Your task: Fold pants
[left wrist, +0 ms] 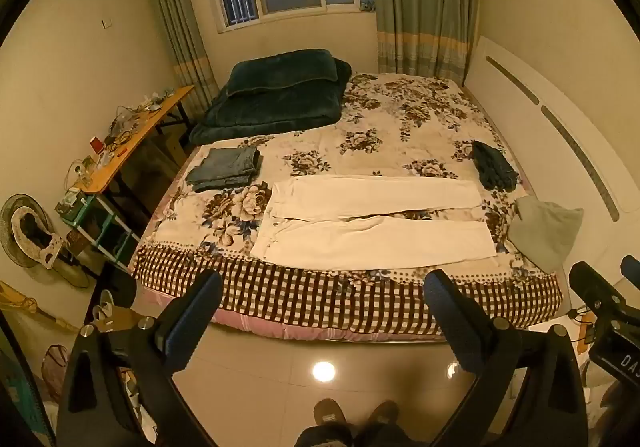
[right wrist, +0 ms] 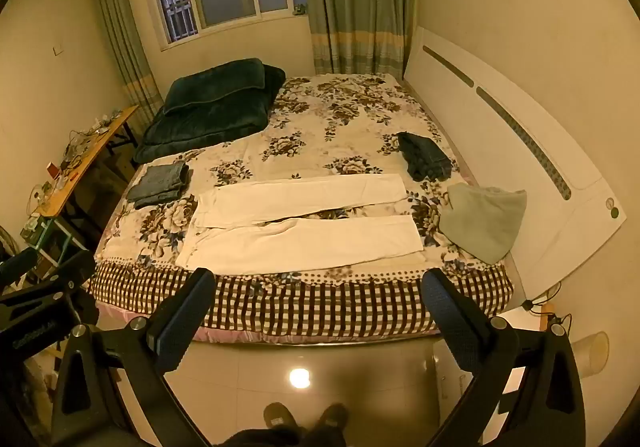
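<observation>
Bed (left wrist: pixel 400 119) fills most of both views, flowered cover on top, brown-and-white checked border along its near edge. Everything below placed relative to the bed

Dark green quilt (left wrist: pixel 272 91) folded at the bed's far left corner, under the window

White pants (left wrist: pixel 372 223) lie flat and unfolded on the near part of the bed, just behind the checked border. Long axis runs left-right, parallel to the near edge. Waistband at the left end, both leg ends point right toward the white headboard (left wrist: pixel 560 143). Legs side by side, touching near the waist, narrow gap opening toward the middle

Pale green cloth (left wrist: pixel 548 227) bunched at the bed's near right corner, just beyond the leg ends

Folded grey jeans (left wrist: pixel 224 167) on the bed's left side, just behind the waistband end

Dark garment (left wrist: pixel 494 165) crumpled on the right side, behind the far leg end

Left gripper (left wrist: pixel 322 287) hangs over the floor in front of the bed's near edge, tilted down, jaws spread fully wide, nothing between them, touching nothing

Right gripper (right wrist: pixel 318 285) same: in front of the near edge, jaws fully spread, empty, clear of the pants

Person's two shoes (right wrist: pixel 304 417) on the tile floor in front of the bed
</observation>
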The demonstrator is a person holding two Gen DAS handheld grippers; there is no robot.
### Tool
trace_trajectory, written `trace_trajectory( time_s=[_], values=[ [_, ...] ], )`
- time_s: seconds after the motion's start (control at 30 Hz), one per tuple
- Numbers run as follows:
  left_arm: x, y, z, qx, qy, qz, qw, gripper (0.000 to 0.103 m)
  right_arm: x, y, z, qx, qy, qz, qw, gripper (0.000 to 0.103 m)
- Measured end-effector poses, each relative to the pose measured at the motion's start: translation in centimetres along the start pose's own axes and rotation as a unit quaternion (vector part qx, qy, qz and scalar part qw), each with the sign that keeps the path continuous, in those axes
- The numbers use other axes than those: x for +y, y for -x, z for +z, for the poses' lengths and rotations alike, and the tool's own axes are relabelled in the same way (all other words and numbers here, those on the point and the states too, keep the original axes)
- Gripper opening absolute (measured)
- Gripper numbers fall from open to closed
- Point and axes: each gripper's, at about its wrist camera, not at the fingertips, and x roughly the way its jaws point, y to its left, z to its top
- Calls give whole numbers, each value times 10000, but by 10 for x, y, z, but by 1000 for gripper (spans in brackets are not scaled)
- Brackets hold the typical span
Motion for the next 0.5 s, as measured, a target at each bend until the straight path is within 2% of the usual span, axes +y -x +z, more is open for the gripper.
trace_trajectory(
  time_s=[0.4,0.5],
  values=[
    [0,-2,1,3,-14,-21,10000,103,-4,5,7,-99,-5,12,9999,103],
    [-16,0,4,22,-14,-19,10000,103,-5,5,8,-100,-9,2,10000,103]
  ],
)
